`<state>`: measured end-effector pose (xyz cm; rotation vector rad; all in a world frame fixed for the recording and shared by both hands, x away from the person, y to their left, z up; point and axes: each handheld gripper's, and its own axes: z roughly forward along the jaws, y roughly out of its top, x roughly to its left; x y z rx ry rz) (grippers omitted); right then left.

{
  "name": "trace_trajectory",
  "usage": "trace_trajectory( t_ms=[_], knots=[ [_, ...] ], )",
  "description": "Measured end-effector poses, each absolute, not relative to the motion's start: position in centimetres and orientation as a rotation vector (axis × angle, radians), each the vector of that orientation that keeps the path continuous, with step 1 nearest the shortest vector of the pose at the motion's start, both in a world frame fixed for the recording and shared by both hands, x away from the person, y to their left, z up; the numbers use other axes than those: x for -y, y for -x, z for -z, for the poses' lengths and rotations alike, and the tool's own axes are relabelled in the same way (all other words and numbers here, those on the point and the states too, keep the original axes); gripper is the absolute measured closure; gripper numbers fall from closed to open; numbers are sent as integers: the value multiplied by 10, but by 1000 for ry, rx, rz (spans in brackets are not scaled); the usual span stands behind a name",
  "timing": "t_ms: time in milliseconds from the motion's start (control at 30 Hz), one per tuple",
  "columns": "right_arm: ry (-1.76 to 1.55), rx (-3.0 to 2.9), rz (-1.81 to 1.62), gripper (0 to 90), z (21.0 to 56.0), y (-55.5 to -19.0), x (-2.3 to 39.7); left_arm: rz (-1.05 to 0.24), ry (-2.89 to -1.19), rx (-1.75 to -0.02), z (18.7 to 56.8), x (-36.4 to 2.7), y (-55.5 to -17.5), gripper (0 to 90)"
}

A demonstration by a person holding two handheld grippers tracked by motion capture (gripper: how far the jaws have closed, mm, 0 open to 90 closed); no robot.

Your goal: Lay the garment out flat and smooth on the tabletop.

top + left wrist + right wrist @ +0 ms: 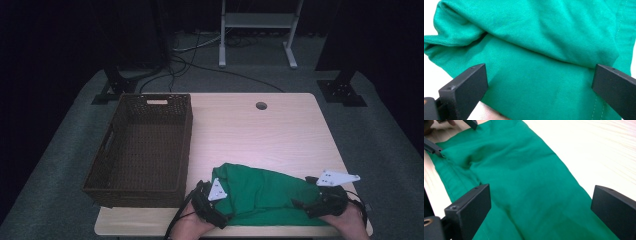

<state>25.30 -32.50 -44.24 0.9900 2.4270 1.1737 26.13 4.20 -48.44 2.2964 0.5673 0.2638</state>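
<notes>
A green cloth point(260, 195) lies crumpled and folded on the wooden table point(260, 130), near its front edge. My left gripper point(220, 202) rests at the cloth's left end, open, and its wide-apart jaws straddle a fold of the green cloth point(544, 50) in the left gripper view point(539, 80). At the cloth's right end sits my right gripper point(306, 202), also open. In the right gripper view point(541, 202) the green cloth point(524, 182) stretches away between the jaws, and the left gripper's fingertips point(434, 148) show at the far end.
A dark brown wicker basket point(187, 145) stands on the table's left side with nothing in it. A cable hole point(261, 105) sits near the back edge. Beyond the table are grey carpet, cables and a white stand point(257, 22).
</notes>
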Motion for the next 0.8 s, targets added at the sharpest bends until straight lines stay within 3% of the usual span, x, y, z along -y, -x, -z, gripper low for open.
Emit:
trace_trajectory(
  t_ms=[800],
  knots=[
    [-839,-2497,-1254,24,439,-270,282,-265,-2296,-568,484,-42,-261,0]
  ],
)
